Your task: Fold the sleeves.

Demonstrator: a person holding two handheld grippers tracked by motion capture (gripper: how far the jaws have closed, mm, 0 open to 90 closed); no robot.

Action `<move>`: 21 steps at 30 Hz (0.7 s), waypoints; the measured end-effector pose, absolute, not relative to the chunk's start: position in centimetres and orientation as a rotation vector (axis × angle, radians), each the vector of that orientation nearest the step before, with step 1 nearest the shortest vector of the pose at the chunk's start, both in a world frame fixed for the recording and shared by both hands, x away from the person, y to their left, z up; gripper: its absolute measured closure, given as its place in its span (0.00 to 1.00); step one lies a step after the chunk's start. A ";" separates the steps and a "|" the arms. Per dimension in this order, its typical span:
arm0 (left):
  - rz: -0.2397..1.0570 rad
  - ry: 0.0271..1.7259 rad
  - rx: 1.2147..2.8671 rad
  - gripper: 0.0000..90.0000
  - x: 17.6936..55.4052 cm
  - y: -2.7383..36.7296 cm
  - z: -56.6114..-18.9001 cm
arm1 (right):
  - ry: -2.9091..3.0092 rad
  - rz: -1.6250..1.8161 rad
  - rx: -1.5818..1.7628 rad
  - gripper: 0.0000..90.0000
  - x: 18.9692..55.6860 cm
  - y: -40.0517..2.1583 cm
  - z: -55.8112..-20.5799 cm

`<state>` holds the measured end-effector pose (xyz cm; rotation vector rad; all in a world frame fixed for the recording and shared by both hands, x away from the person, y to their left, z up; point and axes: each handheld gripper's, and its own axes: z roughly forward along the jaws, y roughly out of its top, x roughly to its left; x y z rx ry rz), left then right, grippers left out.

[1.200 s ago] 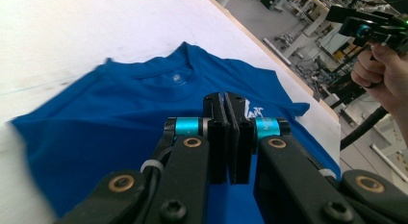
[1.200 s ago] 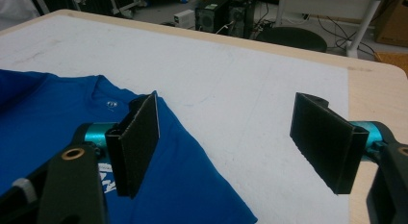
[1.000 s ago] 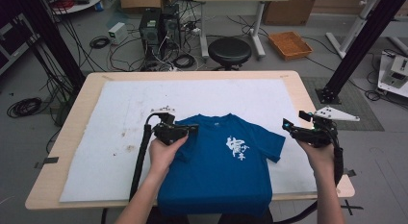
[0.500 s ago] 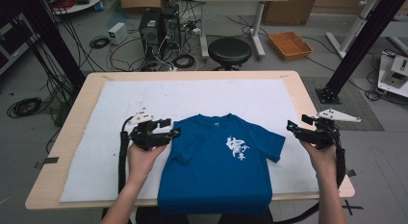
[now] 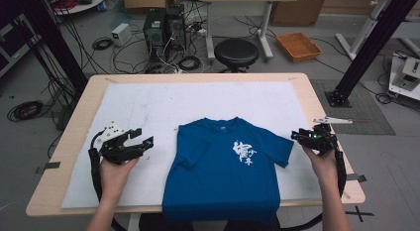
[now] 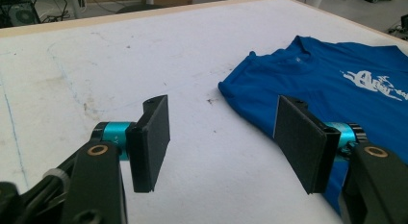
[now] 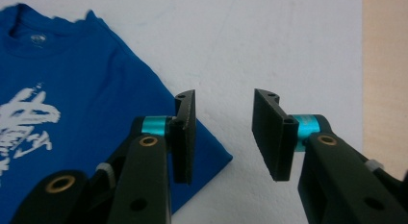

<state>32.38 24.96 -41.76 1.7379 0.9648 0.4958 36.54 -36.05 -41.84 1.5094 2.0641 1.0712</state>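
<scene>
A blue T-shirt (image 5: 223,176) with a white print lies flat on the white sheet (image 5: 148,107), its hem hanging over the table's near edge. Its left sleeve is folded in onto the body. My left gripper (image 5: 143,142) hovers over bare sheet to the shirt's left. In the left gripper view the left gripper (image 6: 222,118) has just opened wide, with nothing between its jaws; the shirt (image 6: 337,89) lies beyond to the right. My right gripper (image 5: 296,137) is at the right sleeve's tip. In the right gripper view the right gripper (image 7: 223,113) has been closing, its jaws still apart, one over the sleeve (image 7: 82,89), the gap over sheet.
The wooden table (image 5: 317,107) ends just right of my right hand. On the floor behind it stand a black stool (image 5: 236,52), computer towers (image 5: 161,28) with cables, an orange tray (image 5: 298,45) and a black frame post (image 5: 366,47).
My left gripper has let go at the shirt's left shoulder, opened, and drawn away to the left. My right gripper has sunk toward the right sleeve with its jaws narrowing.
</scene>
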 end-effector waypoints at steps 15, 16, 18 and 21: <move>0.445 0.964 1.746 0.42 32.5 24.9 -41.9 | 2.118 0.983 1.590 0.88 37.6 -36.0 -44.2; 0.447 0.964 1.743 0.42 32.5 24.8 -41.9 | 2.132 0.995 1.587 0.94 37.5 -35.9 -44.2; 0.444 0.963 1.743 0.42 32.5 24.8 -41.9 | 2.140 0.992 1.566 0.99 37.4 -35.8 -44.1; 0.438 0.967 1.747 0.42 32.6 24.7 -42.0 | 2.133 1.019 1.568 1.00 37.2 -35.5 -43.6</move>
